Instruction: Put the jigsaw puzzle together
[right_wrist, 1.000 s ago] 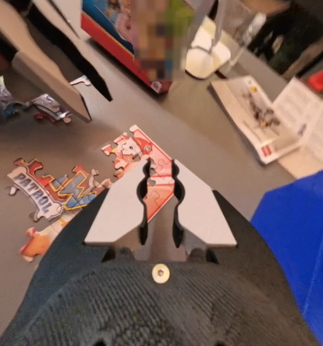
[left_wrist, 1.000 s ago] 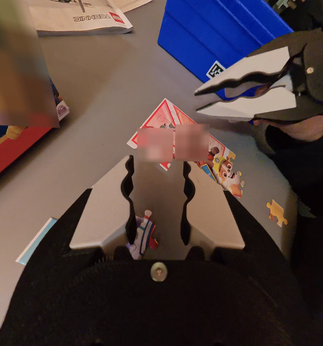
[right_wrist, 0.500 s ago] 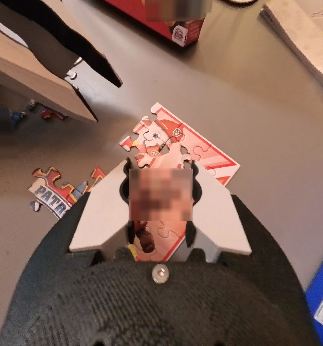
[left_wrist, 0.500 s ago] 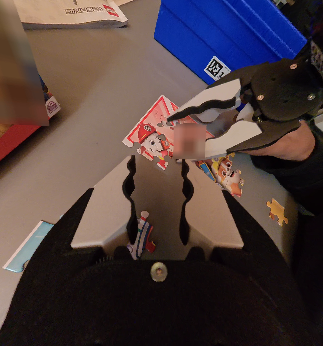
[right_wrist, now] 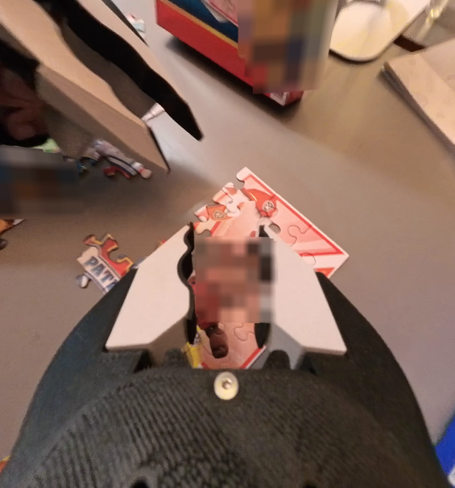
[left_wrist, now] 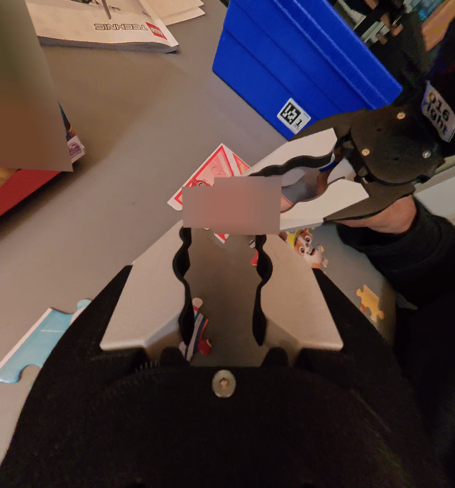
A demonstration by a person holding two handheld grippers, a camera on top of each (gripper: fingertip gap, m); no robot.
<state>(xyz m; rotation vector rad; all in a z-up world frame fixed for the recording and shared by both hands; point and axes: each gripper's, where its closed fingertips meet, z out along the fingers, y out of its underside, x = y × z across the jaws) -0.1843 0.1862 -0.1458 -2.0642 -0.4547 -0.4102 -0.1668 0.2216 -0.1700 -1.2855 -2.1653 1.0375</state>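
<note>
Red-bordered puzzle section (right_wrist: 308,237), centre frame on grey table (right_wrist: 353,171): thin, light card, I judge, best pinched at an edge. My right gripper (right_wrist: 226,228) straddles it, jaws apart, grip obscured; left gripper (left_wrist: 222,235) gapes empty.

The table (left_wrist: 131,137) was grey, the storage bin (left_wrist: 295,66) blue, the assembled puzzle section (right_wrist: 295,227) red-bordered pink, a loose puzzle piece (left_wrist: 370,306) yellow-orange.
</note>
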